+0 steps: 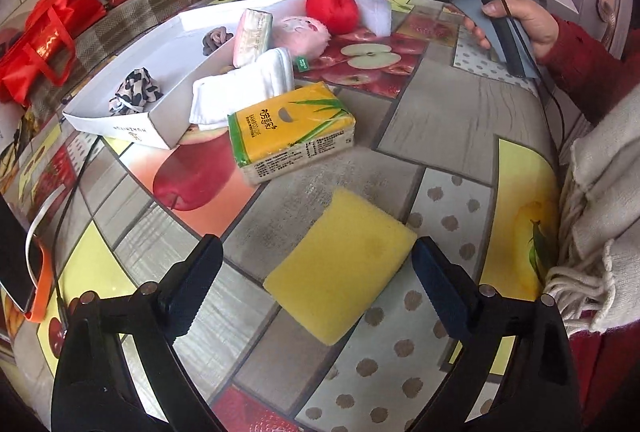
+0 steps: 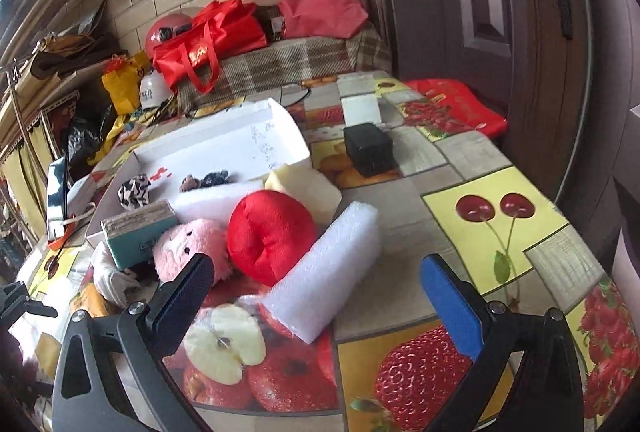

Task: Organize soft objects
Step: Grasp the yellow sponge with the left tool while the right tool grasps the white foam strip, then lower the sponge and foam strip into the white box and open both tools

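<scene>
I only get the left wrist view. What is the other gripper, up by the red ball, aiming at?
Observer: A white foam block beside the red ball. The right gripper is open and not touching it.
Operator: Is anything hidden behind the white box?
Observer: Yes, a small black box on the table, just beyond it.
Operator: And past the table?
Observer: A red helmet sits on the bench.
</scene>
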Demonstrator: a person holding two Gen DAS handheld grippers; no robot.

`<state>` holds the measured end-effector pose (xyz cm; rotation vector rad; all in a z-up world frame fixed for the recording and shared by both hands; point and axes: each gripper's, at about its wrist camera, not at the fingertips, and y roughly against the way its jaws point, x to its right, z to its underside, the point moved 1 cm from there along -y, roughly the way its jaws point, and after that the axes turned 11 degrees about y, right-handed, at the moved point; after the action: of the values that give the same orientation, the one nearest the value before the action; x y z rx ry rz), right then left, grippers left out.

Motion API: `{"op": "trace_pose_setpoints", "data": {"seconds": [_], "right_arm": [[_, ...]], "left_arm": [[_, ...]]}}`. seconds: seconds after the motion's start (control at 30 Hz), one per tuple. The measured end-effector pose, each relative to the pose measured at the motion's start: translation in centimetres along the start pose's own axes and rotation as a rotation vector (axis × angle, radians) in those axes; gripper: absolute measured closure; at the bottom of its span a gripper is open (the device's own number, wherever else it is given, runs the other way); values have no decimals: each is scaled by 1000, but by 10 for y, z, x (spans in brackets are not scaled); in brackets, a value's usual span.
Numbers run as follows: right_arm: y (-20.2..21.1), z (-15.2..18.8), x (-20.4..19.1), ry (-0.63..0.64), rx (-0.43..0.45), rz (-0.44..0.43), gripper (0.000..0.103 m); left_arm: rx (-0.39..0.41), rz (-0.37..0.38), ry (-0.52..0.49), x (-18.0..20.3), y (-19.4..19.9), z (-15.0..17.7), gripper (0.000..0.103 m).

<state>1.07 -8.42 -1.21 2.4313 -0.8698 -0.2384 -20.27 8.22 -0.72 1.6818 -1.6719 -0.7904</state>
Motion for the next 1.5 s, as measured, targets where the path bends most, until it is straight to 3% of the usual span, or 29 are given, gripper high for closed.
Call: {"op": "trace_pose_setpoints", "data": {"seconds": [0.23,0.3,0.33,0.4,0.47,0.5,0.57,0.6,0.77,0.9,1.0,1.13,1.37,1.5], "right_arm": [[-32,4,-5,19,-159,-47,0],[-38,5,-2,5,-190,-61,1],[-39,6,0,-6,-196,-75,10],[-39,8,6,-27,-211,-93,30],[-35,10,12,-41,-205,-106,55],[-33,11,15,-46,-201,-116,58],[-26,12,21,-61,-179,-127,80],[-22,14,25,-73,-170,-122,83],[3,17,44,-157,-45,-117,85],[44,15,42,-151,189,-114,85],[60,10,28,-87,288,-67,85],[52,3,13,-55,306,-90,85],[34,-10,-9,-8,322,-86,84],[28,-15,-19,16,329,-88,84]], "left_arm": [[-12,20,2,0,-2,-1,10],[-20,48,5,0,-3,-2,21],[-22,71,7,0,-3,-2,26],[-20,104,15,0,-2,-3,52],[-17,103,11,1,-1,-4,54],[-16,105,10,2,-1,-4,55],[-12,93,19,0,0,-4,55],[-9,83,31,-2,0,-4,55],[23,34,108,-19,2,-7,55],[115,12,144,-26,18,-7,56],[186,-8,194,-36,27,-10,58],[328,-60,269,-48,40,-15,58],[561,-243,429,-78,55,-25,58],[610,-342,480,-87,54,-31,58]]}}
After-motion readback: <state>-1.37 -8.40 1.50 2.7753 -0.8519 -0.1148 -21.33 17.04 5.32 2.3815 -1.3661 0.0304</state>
